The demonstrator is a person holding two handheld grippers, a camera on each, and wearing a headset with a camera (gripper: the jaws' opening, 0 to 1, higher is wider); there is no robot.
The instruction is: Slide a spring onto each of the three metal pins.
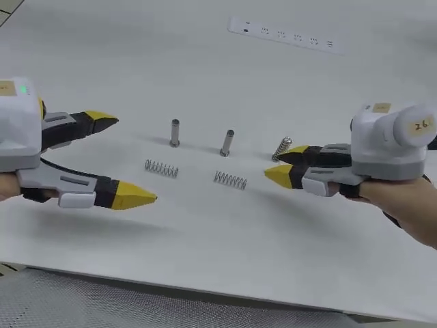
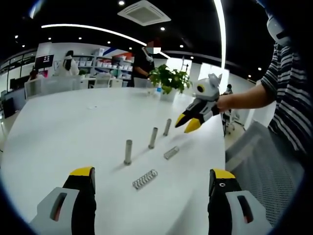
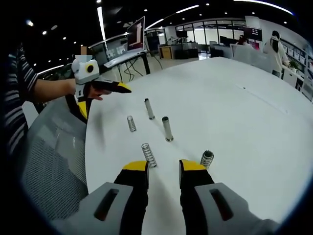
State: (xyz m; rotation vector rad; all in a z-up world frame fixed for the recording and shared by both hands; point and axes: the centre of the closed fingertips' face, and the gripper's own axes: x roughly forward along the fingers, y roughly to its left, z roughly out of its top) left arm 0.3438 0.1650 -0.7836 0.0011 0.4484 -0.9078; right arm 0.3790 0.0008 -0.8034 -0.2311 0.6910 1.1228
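On the white table (image 1: 205, 260), just nearer than the middle pin (image 1: 227, 143), a loose spring (image 1: 230, 180) lies flat, its long axis running along the row of pins. The right tongs (image 1: 287, 162), jaws slightly apart and holding nothing, point at it from that pin's right and look the closer pair. A second spring (image 1: 162, 168) lies left of the middle pin, before the left pin (image 1: 175, 133), facing the left tongs (image 1: 119, 160), which are spread wide and empty. Right of the middle pin, the third pin (image 1: 283, 147) already wears a spring. Far behind sits a power strip (image 1: 280, 34).
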